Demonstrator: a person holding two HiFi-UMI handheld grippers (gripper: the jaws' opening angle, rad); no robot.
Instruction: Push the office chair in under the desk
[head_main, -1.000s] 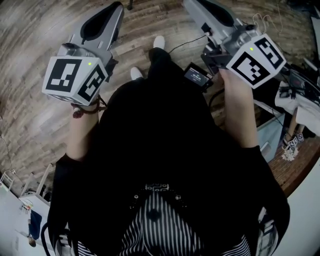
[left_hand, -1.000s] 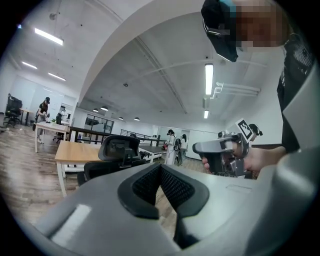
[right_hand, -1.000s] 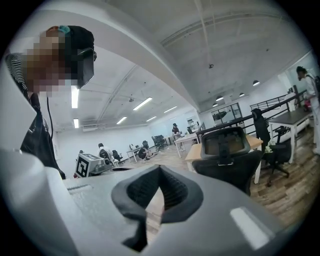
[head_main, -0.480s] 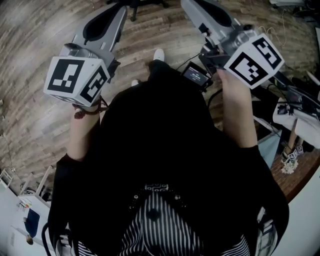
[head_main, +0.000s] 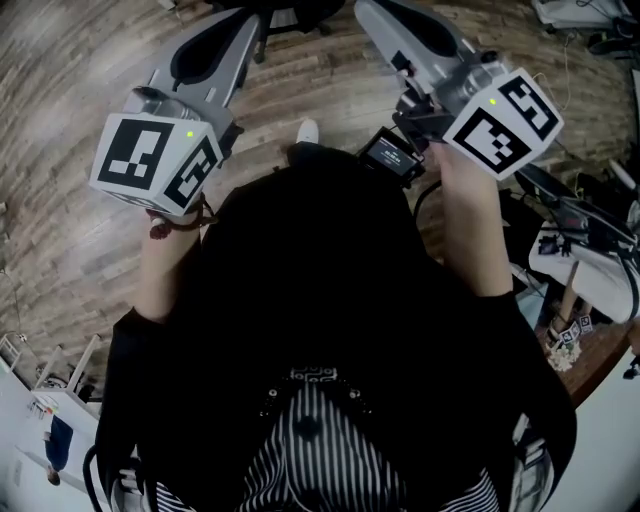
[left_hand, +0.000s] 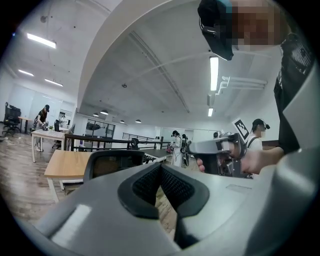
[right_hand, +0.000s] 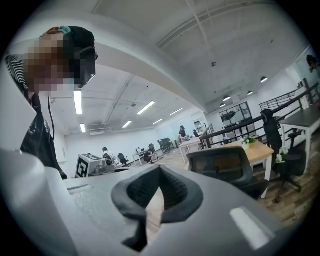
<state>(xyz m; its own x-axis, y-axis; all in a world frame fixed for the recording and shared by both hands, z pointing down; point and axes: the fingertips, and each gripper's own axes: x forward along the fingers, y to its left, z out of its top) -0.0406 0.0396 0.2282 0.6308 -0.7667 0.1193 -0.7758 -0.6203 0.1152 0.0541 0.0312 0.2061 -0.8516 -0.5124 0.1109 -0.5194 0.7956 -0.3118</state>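
Two gripper views: office chair (left_hand: 112, 162) backrest (head view: base (head_main: 290, 12))

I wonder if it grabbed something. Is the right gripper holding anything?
No, the right gripper has its jaws shut together with nothing between them.

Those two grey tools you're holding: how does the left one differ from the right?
A small black box with a screen sits by the right gripper; the left gripper shows none. A dark wristband shows below the left gripper's cube, none below the right gripper's cube. Both are shut and empty.
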